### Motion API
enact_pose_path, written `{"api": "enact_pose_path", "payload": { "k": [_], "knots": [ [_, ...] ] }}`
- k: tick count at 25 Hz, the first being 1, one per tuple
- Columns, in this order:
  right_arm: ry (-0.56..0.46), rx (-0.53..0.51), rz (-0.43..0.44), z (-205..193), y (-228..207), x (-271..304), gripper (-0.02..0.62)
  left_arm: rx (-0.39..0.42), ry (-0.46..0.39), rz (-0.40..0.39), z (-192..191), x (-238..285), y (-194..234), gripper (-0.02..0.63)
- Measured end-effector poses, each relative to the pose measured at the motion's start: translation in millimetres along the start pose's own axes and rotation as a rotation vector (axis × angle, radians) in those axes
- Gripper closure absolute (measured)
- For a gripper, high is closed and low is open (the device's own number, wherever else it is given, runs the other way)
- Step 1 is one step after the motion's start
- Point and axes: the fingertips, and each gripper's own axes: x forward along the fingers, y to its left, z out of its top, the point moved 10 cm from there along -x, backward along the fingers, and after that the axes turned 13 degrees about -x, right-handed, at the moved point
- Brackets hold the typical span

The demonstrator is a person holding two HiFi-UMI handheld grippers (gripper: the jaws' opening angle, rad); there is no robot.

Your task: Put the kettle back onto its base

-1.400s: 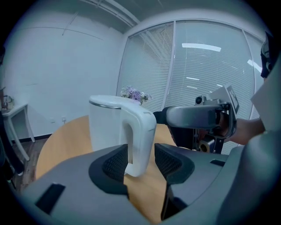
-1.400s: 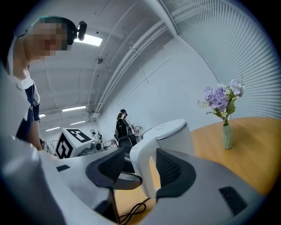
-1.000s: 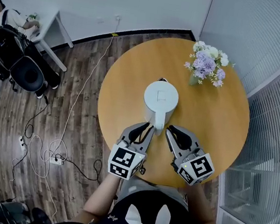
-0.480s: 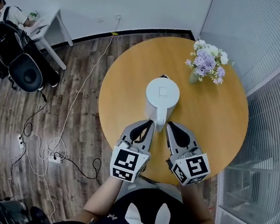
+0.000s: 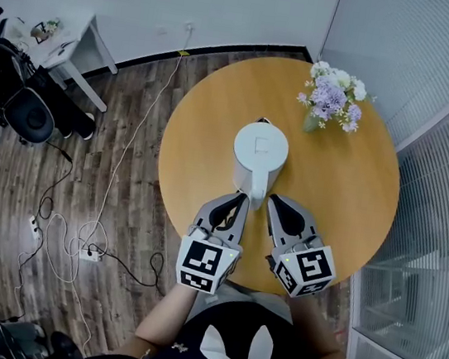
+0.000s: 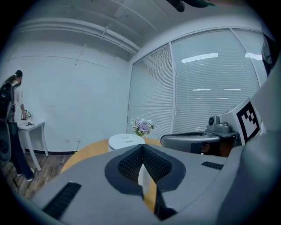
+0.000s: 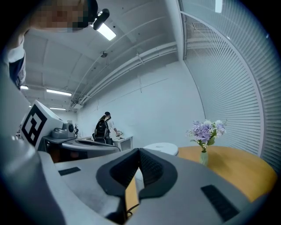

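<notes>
Kettle point(image 5: 259, 153) stands at the middle of the tabletop point(image 5: 348, 193), probably already on its base, which is hidden underneath, so little seems left; left tool point(image 5: 244, 197) and right tool point(image 5: 271, 201), both closed empty, hover over the tabletop's near edge.

A round table with a light wooden top point(image 5: 348, 193) stands on a dark wood-plank floor point(image 5: 118, 167). Near the table's far edge is a small vase of purple and white flowers point(image 5: 332, 103). A thin white cable point(image 5: 142, 127) runs across the floor from the wall to what looks like a white power strip point(image 5: 91, 257). At the upper left, a white desk point(image 5: 65, 40) has a black office chair point(image 5: 29, 114) beside it. A glass wall with slatted blinds point(image 5: 436, 248) lines the right.
</notes>
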Motion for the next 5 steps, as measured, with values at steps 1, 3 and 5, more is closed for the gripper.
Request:
{"api": "enact_pose_path", "payload": {
  "k": [1,3,5],
  "knots": [
    [0.001,-0.001,0.001,0.3,0.2,0.4,0.572,-0.001,0.001,0.000,0.1,0.2,0.0,0.580],
    [0.005,-0.003,0.004,1.0,0.1,0.8,0.572,-0.004,0.004,-0.003,0.5,0.9,-0.3,0.580],
    [0.008,-0.006,0.005,1.4,-0.3,1.0,0.572,-0.008,0.007,-0.007,0.9,2.0,-1.0,0.580]
  ]
}}
